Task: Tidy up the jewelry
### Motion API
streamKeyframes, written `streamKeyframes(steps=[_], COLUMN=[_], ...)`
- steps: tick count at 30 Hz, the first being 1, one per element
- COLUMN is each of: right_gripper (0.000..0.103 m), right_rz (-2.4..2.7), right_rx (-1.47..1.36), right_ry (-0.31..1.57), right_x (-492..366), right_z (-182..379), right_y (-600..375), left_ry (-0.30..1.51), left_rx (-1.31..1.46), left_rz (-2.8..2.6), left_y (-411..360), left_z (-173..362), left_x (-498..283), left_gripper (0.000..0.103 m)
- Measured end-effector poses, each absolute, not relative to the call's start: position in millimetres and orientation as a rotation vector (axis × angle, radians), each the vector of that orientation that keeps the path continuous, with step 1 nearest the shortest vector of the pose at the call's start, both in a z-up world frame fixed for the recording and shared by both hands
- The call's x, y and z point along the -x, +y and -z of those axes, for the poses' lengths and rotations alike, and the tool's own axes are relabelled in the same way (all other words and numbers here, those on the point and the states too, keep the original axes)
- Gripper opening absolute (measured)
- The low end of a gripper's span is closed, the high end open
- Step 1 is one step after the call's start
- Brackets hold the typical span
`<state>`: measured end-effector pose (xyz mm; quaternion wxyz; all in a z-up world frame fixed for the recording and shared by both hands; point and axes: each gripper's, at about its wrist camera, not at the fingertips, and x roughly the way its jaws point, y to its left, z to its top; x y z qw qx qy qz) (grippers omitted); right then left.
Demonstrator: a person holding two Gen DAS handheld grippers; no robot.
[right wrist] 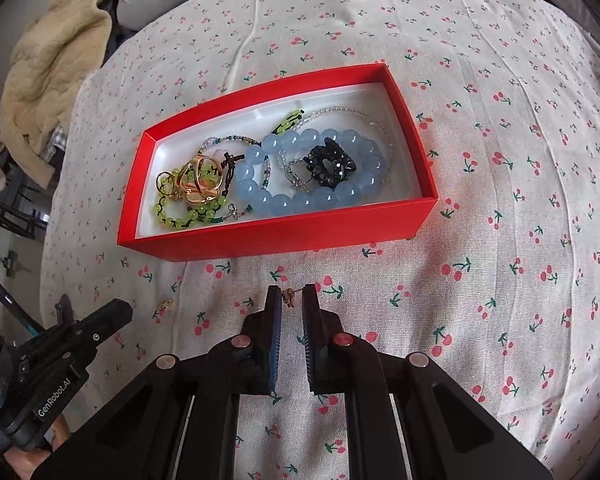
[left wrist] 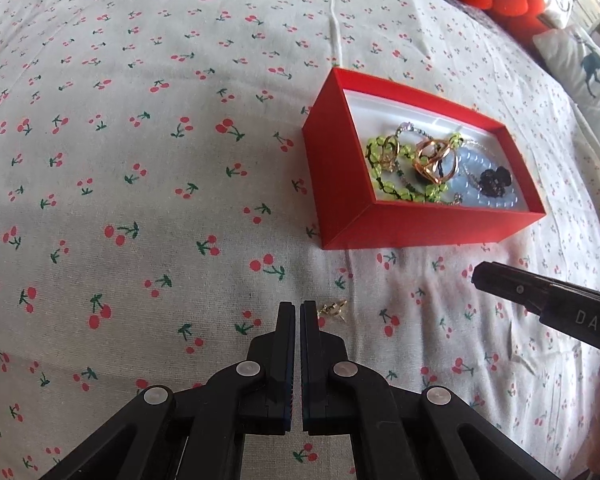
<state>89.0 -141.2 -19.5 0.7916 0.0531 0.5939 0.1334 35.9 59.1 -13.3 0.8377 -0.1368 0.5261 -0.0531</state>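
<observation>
Tiny earring pinched at the very tips, red box straight ahead

The right gripper [right wrist: 291,294] clamps a small brownish stud earring [right wrist: 289,297] right at its fingertips, just short of the open red cardboard box [right wrist: 284,236], where the blue bead bracelet [right wrist: 300,200], green bead strand [right wrist: 180,220] and gold rings [right wrist: 198,186] already lie. That hold looks marginal (barely any pad on it): I judge a jolt over the box's near wall could flick it onto the busy cherry-print bedsheet [right wrist: 500,200], hard to spot there. The left gripper [left wrist: 297,312], fingers nearly together and empty, sits nearer than the box beside a second gold stud earring [left wrist: 334,309]; a careless nudge could shove it.
</observation>
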Motion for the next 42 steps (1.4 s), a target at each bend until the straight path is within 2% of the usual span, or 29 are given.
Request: streamKeyframes(steps=[7, 8, 10, 11, 18, 21, 25, 28, 36, 42], right_gripper=[0.011, 0.011, 0.011, 0.011, 0.011, 0.011, 0.011, 0.011, 0.011, 0.011], right_rz=[-0.302, -0.303, -0.302, -0.302, -0.299, -0.297, -0.291, -0.291, -0.293, -0.315], right_rx=[-0.109, -0.108, -0.108, -0.108, -0.098, -0.096, -0.098, -0.101, -0.129, -0.156], right_ry=[1.267, 1.27, 1.274, 1.275, 1.278, 1.281, 1.283, 1.279, 1.258, 1.221], right_x=[-86, -86, -87, -88, -87, -88, -88, -88, -88, -90], right_z=[12, 13, 14, 15, 17, 17, 18, 17, 6, -11], right_y=[-142, -141, -140, -139, -140, -141, -143, -144, -150, -155], left_ry=[1.12, 1.124, 1.121, 1.121, 1.099, 1.104, 1.123, 1.135, 1.158, 1.101], left_rx=[0.276, 0.258, 0.191, 0.147, -0.029, -0.041, -0.032, -0.009, 0.162, 0.235], left_rz=[0.175, 0.183, 0.194, 0.194, 0.189, 0.189, 0.172, 0.168, 0.18, 0.191], left_y=[52, 47, 35, 29, 8, 7, 8, 11, 35, 49], left_z=[16, 19, 24, 27, 42, 42, 40, 39, 30, 6], left_x=[-38, -39, -40, -41, -44, -44, -42, -41, -42, -43], left_gripper=[0.001, 0.012, 0.028, 0.028, 0.028, 0.024, 0.003, 0.0, 0.0, 0.0])
